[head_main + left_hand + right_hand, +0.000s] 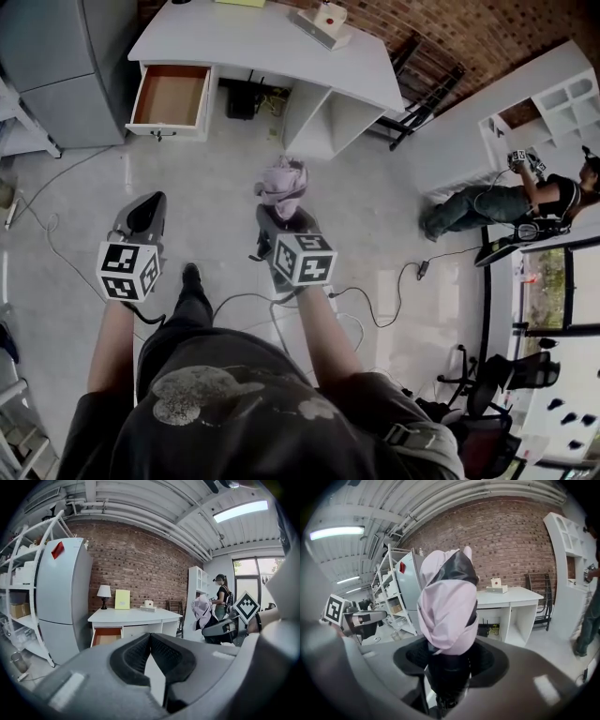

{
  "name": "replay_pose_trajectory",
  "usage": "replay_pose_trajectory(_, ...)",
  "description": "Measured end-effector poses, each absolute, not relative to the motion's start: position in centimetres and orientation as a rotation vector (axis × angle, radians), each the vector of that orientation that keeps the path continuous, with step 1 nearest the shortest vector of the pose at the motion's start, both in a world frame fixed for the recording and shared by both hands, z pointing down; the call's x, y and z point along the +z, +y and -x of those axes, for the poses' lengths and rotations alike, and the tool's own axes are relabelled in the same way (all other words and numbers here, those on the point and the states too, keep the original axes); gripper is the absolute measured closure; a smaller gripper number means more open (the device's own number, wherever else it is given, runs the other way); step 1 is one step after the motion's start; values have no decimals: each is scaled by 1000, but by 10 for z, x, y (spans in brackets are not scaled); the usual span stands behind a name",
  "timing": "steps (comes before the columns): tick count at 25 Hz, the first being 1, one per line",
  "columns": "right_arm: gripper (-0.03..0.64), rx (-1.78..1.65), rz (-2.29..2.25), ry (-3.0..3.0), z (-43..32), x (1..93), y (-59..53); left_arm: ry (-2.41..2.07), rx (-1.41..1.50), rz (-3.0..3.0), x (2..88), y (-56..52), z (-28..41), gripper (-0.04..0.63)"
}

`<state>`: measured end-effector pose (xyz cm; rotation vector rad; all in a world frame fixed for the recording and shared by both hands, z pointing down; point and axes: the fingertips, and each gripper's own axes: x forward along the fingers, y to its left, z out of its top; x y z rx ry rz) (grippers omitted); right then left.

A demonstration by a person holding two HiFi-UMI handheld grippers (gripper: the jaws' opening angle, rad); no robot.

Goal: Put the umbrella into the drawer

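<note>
The folded pink umbrella (pixel 283 183) with its black handle stands upright between the jaws of my right gripper (pixel 279 214), which is shut on the handle. In the right gripper view the umbrella (pixel 447 606) rises from the right gripper (pixel 447 656) and hides much of the white desk (pixel 511 595). To the left, my left gripper (pixel 150 202) is shut with nothing in it, its tips meeting (pixel 150 635). The desk's drawer (pixel 171 96) stands pulled out, brown inside and bare, far ahead of both grippers; the left gripper view shows the drawer (pixel 107 637) too.
A grey fridge (pixel 66 66) stands left of the desk (pixel 262 47). Cables (pixel 375 300) trail over the pale floor. A person (pixel 506 202) stands at a white shelf unit on the right. A black chair (pixel 422 94) sits beside the desk, office chairs (pixel 497 394) behind right.
</note>
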<state>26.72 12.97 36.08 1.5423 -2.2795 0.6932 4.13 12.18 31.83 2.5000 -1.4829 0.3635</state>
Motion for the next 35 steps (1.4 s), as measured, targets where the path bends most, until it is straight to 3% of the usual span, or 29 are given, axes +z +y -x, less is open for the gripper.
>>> replay_pose_trajectory(10, 397, 698, -1578, -2245, -214, 348, 10, -1440, 365, -2482, 326, 5, 19, 584)
replay_pose_trajectory(35, 397, 673, -1254, -2366, -114, 392, -178, -1638, 398, -2283, 366, -114, 98, 584)
